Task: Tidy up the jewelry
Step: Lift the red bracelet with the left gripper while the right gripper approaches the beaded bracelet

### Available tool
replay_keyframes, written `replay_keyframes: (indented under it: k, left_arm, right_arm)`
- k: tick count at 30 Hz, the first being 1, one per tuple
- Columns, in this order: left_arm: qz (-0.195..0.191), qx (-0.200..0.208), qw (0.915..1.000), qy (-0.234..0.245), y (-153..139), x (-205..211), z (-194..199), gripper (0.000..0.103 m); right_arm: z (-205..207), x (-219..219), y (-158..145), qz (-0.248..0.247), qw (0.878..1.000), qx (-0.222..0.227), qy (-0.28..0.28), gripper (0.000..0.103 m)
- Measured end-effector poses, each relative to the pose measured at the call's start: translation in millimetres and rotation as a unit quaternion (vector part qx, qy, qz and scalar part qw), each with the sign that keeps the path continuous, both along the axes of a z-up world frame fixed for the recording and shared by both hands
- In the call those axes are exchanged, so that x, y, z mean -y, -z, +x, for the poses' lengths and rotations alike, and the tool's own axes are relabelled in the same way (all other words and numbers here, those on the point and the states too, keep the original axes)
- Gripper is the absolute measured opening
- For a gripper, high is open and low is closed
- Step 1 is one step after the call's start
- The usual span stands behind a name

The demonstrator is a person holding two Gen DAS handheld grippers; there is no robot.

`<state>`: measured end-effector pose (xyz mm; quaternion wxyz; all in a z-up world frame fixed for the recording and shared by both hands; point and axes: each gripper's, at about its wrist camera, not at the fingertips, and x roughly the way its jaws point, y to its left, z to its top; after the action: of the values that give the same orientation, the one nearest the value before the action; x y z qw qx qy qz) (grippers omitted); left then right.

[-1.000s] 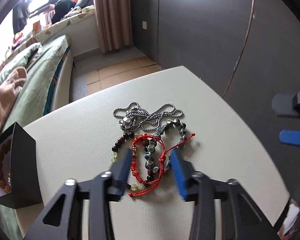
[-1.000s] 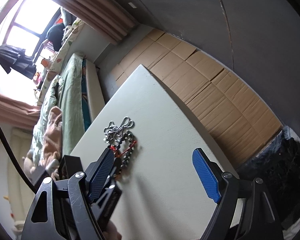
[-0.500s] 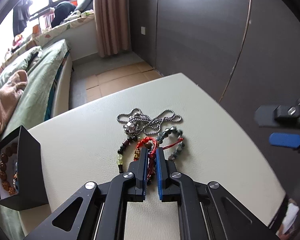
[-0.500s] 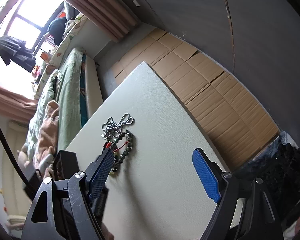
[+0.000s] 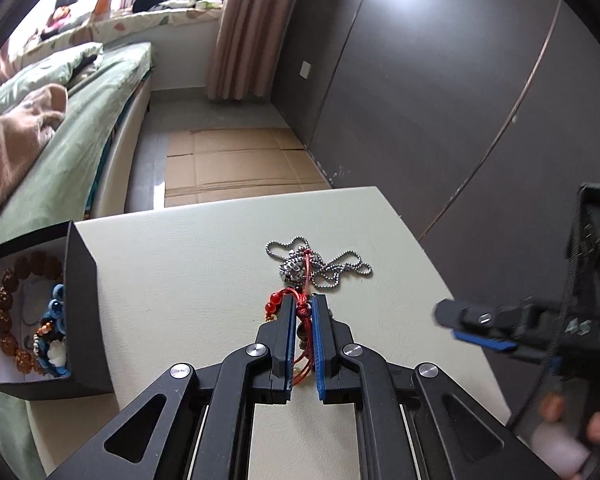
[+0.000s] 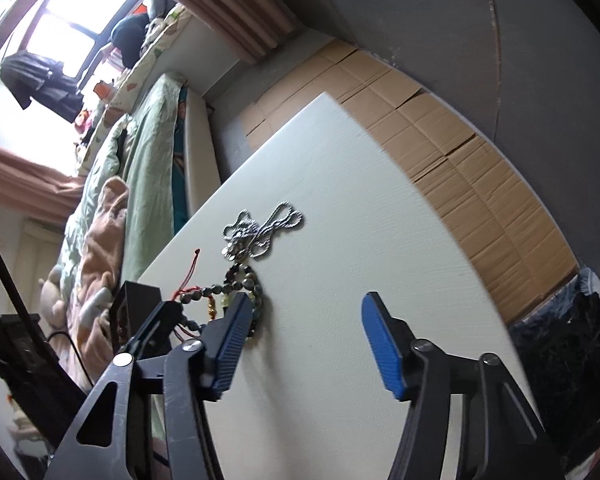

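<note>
Red cord: the red cord bracelet point(image 5: 305, 320) is pinched between the blue pads of the left gripper point(image 5: 303, 312), with loops of cord trailing down between the fingers and one strand running up over the silver chain.
Left gripper: pressed nearly together on the cord, pointing steeply down at the table; in the right wrist view it shows at lower left with the cord's free end point(image 6: 188, 276) sticking up beside it.
Beaded bracelets: dark and greenish beads point(image 6: 244, 280) hang or lie by the left gripper's tips; whether they are caught in the pinch or only tangled with the cord I cannot tell.
Right gripper: the right gripper point(image 6: 306, 344) has its jaws closing, about half spread, with bare table between the pads and nothing in them; it sits just beside the beads.
Hand: part of a hand point(image 5: 598, 426) shows at the lower right edge behind the right gripper's body.
Table: pale cream top point(image 5: 188, 280), bare around the jewelry.
Black box: an open black box point(image 5: 80, 292) stands at the table's left edge, holding brown, orange and blue beaded pieces.
Silver chain: the ball-chain necklace point(image 5: 340, 268) lies in a loose heap just beyond the left gripper's tips, on the table.
Far: cardboard sheets point(image 5: 236, 164) on the floor, a bed with green bedding point(image 5: 80, 120), a curtain and dark wardrobe doors.
</note>
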<state>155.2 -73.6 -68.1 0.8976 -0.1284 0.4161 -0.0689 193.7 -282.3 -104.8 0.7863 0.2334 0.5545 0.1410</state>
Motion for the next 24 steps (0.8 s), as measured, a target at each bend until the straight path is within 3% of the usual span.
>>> replay_keyframes:
  k: [7,15,24]
  left_arm:
    - [-0.055,-0.021,0.9983,0.000,3.6,-17.1,0.7,0.008]
    - [-0.082,-0.092,0.9916,-0.039,36.1,-40.0,6.2,0.008]
    - [-0.095,-0.116,0.9873,-0.053,45.7,-53.3,4.9,0.008]
  right_arm:
    - [3.3,-28.8,7.4,0.005,1.000,-0.007,-0.024,0.057]
    - [4.8,-57.8,20.2,-0.017,0.999,-0.021,-0.047,0.057]
    - [4.8,-73.6,21.2,-0.030,0.997,-0.016,-0.062,0.056]
